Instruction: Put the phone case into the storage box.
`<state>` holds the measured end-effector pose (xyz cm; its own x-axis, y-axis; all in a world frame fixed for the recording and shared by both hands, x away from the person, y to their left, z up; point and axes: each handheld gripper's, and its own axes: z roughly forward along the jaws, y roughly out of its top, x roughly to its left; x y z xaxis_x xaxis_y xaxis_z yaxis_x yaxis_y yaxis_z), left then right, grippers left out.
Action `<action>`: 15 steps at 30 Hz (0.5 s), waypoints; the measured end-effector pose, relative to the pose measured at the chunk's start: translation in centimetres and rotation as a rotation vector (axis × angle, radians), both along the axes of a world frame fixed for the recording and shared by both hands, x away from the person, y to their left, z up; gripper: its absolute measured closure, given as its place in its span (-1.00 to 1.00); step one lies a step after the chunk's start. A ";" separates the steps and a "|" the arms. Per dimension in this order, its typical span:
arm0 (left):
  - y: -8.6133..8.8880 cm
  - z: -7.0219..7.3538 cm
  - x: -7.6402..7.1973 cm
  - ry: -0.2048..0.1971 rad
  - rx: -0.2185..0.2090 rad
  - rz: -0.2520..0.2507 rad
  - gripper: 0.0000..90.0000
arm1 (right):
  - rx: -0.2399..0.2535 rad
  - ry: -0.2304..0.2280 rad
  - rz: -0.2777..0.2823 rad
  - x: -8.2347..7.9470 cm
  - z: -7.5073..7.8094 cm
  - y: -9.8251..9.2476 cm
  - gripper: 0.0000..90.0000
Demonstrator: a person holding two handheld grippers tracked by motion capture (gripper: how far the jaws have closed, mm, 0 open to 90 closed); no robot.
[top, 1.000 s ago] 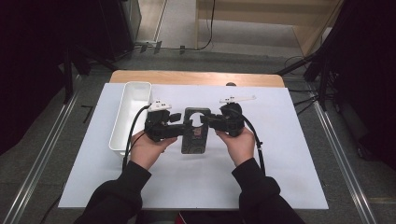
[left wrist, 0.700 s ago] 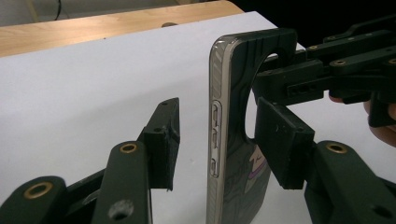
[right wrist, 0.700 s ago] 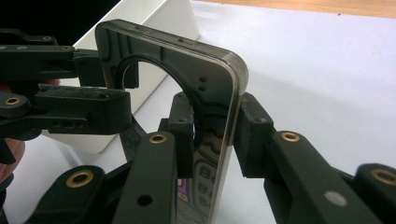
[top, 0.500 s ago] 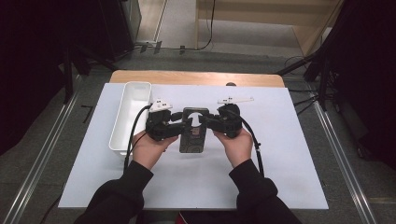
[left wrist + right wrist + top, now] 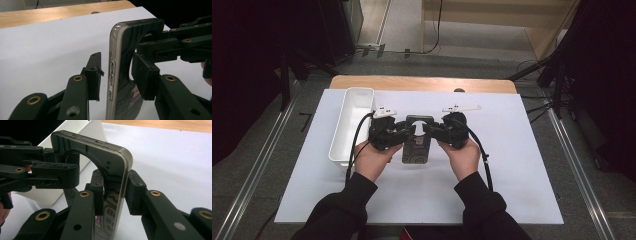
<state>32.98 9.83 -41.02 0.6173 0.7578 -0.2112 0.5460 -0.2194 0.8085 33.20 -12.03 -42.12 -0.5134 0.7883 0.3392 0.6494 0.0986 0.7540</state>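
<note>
High view: my two grippers, left gripper (image 5: 404, 132) and right gripper (image 5: 432, 131), flank one phone case (image 5: 417, 145) mid-table beside one white bin (image 5: 349, 125). Right is clamped on it; left stands parted around its edge.

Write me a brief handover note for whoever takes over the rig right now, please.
Right gripper: shut on the phone case, at one side edge.
Left gripper: open, fingers straddling the opposite edge, one not touching.
Case: empty, between both grippers over the white sheet; white bin to its left.
Done: right grip made.
Left: probably close the left gripper on the case.
</note>
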 end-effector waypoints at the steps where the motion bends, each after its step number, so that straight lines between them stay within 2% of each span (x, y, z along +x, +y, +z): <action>1: 0.0 0.0 0.0 -0.002 0.002 0.002 0.32 | -0.001 0.001 -0.002 0.0 0.0 0.0 0.55; 8: -0.2 -0.2 0.0 -0.014 0.019 0.013 0.33 | -0.002 -0.002 -0.013 0.0 0.0 0.2 0.55; 15: -0.2 -0.3 0.0 -0.011 0.023 0.021 0.49 | -0.003 -0.004 -0.013 -0.1 0.0 0.5 0.55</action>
